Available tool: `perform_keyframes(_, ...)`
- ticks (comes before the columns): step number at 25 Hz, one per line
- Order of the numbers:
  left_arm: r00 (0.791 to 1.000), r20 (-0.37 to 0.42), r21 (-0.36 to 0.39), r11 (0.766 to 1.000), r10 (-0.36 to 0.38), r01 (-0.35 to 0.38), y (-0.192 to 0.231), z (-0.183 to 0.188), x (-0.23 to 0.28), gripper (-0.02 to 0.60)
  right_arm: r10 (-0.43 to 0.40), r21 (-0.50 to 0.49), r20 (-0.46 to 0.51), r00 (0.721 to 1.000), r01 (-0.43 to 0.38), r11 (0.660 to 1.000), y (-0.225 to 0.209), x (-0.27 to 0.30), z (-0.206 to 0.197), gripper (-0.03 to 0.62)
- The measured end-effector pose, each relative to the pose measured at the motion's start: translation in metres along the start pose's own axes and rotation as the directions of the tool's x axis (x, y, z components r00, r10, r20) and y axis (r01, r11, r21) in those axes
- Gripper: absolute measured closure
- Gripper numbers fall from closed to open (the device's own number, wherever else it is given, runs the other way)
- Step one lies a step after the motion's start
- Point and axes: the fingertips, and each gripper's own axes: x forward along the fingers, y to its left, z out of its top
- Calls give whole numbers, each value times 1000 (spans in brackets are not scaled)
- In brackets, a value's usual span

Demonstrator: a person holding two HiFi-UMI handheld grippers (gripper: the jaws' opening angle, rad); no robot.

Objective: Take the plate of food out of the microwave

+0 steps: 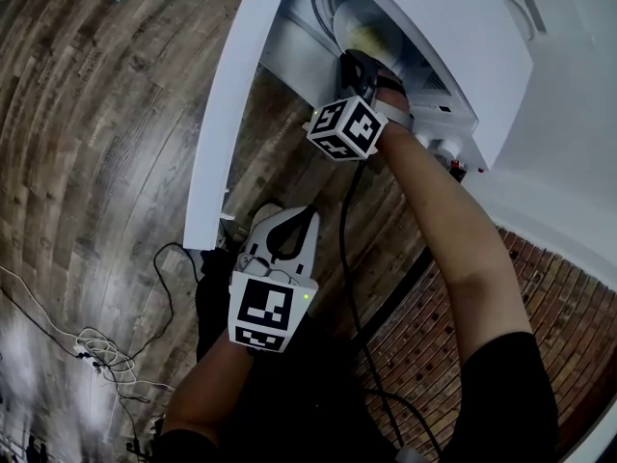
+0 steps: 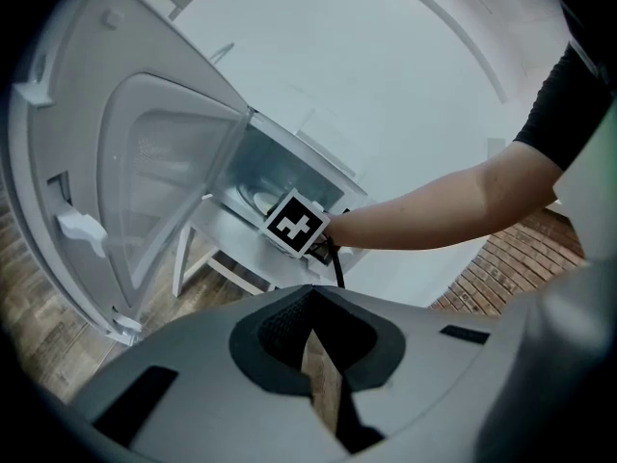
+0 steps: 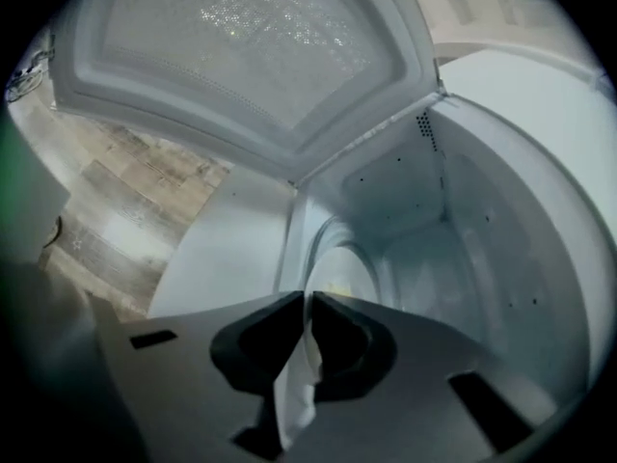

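The white microwave [image 1: 453, 27] stands with its door [image 1: 227, 114] swung wide open. Inside lies a pale plate [image 1: 359, 22] with yellowish food, which also shows as a white disc [image 3: 339, 258] in the right gripper view. My right gripper [image 1: 362, 63] reaches into the cavity, and its jaws [image 3: 308, 295] are pinched on the near rim of the plate. My left gripper [image 1: 289, 215] hangs lower, in front of the microwave, shut with nothing in it [image 2: 310, 292]. From there I see the right arm going into the open cavity.
The open door [image 2: 145, 191] sticks out to the left of the cavity. Cables [image 1: 96, 345] lie on the wooden floor at lower left. A brick wall [image 1: 434, 316] runs below the microwave on the right. A black cable [image 1: 349, 258] trails from the right gripper.
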Motion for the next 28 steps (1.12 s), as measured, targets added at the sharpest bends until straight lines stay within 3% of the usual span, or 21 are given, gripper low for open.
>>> perform_keyframes(6, 1000, 7, 3, 1000, 7, -7, 3, 0, -5, 581, -57, -41, -47, 997, 55, 998, -1, -4, -7, 560)
perform_keyframes(11, 1000, -4, 26, 1000, -9, 9, -1, -5, -6, 581, -139, -160, -11, 990, 136, 978, 3, -17, -9, 566)
perform_keyframes(18, 1000, -15, 3, 1000, -23, 23, 1, -10, -5, 581, -211, -232, 48, 976, 217, 948, 6, -35, -12, 569)
perform_keyframes(28, 997, 20, 10, 997, -71, 71, -6, 11, 8, 581, -268, -231, 105, 958, 285, 930, -11, -53, -12, 571)
